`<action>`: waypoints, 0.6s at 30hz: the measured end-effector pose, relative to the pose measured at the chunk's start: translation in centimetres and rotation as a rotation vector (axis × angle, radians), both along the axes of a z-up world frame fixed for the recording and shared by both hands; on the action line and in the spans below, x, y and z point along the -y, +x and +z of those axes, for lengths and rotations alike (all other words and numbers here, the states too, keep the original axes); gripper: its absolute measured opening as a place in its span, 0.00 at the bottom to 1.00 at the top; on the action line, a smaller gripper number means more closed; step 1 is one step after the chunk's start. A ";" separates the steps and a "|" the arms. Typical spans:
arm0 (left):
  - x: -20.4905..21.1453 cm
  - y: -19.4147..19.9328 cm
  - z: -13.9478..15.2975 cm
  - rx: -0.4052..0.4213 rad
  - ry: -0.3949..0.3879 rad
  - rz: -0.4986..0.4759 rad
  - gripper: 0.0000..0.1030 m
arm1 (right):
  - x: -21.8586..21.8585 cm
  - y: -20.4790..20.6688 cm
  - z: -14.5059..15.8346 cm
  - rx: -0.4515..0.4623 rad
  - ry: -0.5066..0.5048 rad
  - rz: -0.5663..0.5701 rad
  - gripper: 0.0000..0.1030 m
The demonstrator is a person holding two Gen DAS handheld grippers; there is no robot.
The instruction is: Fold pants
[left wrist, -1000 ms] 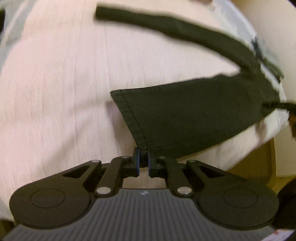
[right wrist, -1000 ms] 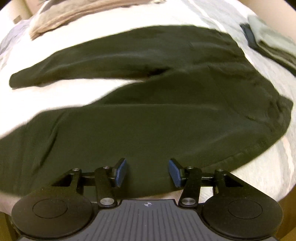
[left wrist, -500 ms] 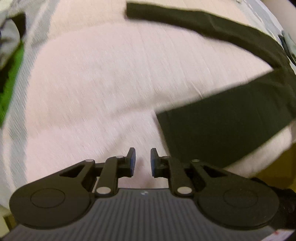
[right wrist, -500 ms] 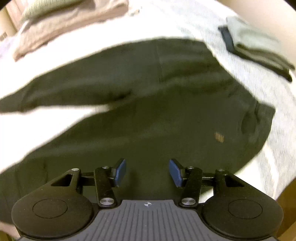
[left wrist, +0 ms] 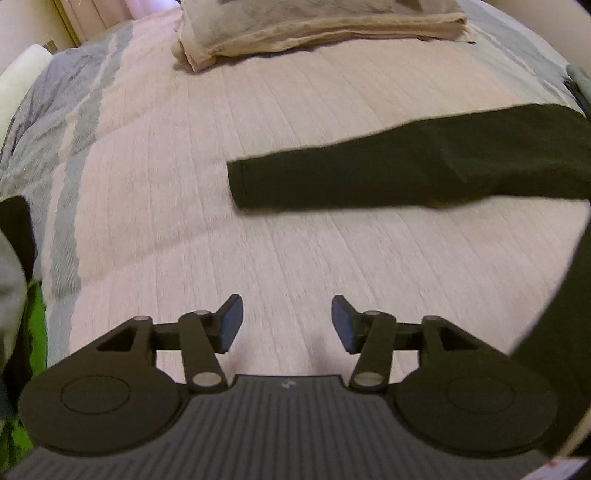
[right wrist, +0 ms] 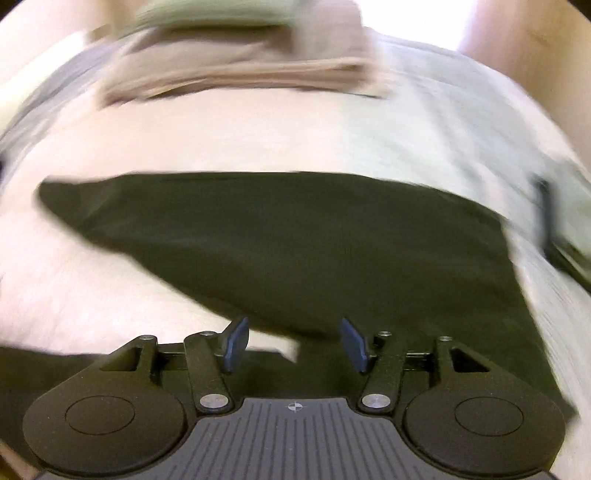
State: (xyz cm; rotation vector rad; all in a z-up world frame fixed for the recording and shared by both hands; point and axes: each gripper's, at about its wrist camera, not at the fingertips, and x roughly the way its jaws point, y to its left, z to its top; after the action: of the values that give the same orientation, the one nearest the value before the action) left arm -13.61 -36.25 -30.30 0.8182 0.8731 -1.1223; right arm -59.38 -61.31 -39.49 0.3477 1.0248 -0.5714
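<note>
Pants (left wrist: pixel 388 177): 1 pair, dark olive, matte woven cloth, lying flat on the bed (left wrist: pixel 258 122), a pale pink quilt with fine ribbed stitching and grey streaks at the edge. From the left wrist, 1 leg is a long flat band with a squared hem. Left gripper (left wrist: pixel 287 325): jaws have just been opening, now apart over bare quilt, nothing between. Right gripper (right wrist: pixel 294 345): jaws have just been opening slightly, apart above pants, no grip. 1 beige folded stack (left wrist: pixel 317 29) at far side, wrinkled. Right view blurred.
</note>
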 end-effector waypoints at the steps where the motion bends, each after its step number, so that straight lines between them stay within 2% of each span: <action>1: 0.8 0.5 -0.1 0.005 -0.002 -0.002 0.56 | -0.3 1.5 -0.7 0.001 0.004 0.066 0.51; 3: 2.5 1.4 -1.2 0.015 -0.006 -0.011 0.65 | -1.3 4.7 -2.1 -0.006 0.008 0.193 0.51; 6: 4.9 4.3 -2.9 -0.019 -0.001 -0.010 0.65 | -3.3 9.1 -3.9 -0.018 -0.018 0.344 0.51; 10: 7.7 8.5 -6.2 -0.087 -0.035 -0.057 0.65 | -6.2 14.6 -5.6 -0.020 -0.046 0.464 0.52; 13: 9.3 11.3 -8.4 -0.161 -0.088 -0.149 0.65 | -8.6 18.2 -7.5 -0.047 -0.084 0.516 0.52; 15: 10.1 12.6 -9.4 -0.201 -0.124 -0.211 0.65 | -9.9 20.3 -8.7 -0.061 -0.095 0.524 0.52; 17: 10.8 14.0 -10.4 -0.274 -0.136 -0.262 0.64 | -10.5 21.6 -9.8 -0.070 -0.098 0.511 0.52; 18: 11.0 14.5 -10.6 -0.312 -0.137 -0.277 0.59 | -10.7 22.5 -10.2 -0.073 -0.097 0.500 0.52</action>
State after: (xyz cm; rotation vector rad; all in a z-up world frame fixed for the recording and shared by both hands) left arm 0.85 -47.21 -40.94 0.6725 0.9451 -1.5664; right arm -36.87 -50.57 -49.68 -0.0211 1.1009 -0.1812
